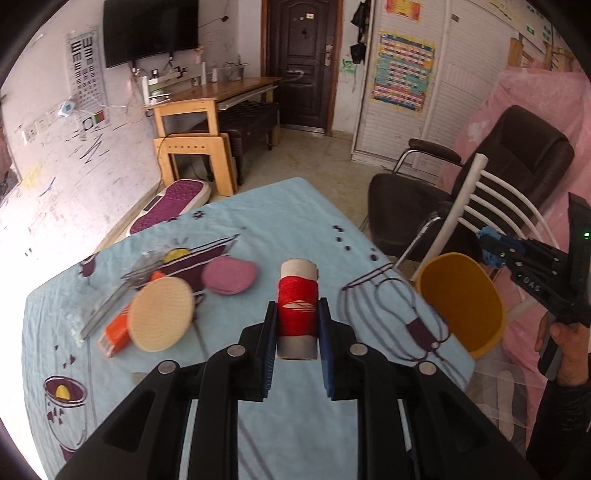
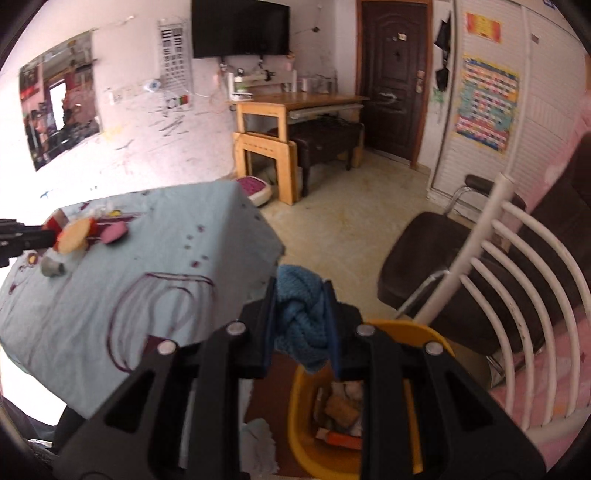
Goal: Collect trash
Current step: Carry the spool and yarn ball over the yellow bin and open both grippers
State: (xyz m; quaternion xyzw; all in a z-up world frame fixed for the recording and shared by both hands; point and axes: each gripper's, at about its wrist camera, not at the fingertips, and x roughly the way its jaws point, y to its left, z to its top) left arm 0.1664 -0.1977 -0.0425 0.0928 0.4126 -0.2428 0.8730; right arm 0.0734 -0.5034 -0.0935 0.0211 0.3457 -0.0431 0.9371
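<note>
Our left gripper (image 1: 297, 325) clamps the red thread spool (image 1: 297, 308) over mid-table; our right gripper (image 2: 303, 317) pinches a blue cloth (image 2: 301, 314) past the table's edge (image 2: 275, 251), above the yellow bin (image 2: 301, 424).

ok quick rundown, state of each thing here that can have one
left hand-held gripper: shut on thread spool
thread spool: held above the table, upright, partly wound with red thread
right hand-held gripper: shut on blue cloth
blue cloth: bunched between the pads, over the bin
yellow bin: open, trash already inside
door: closed
tv: off
</note>
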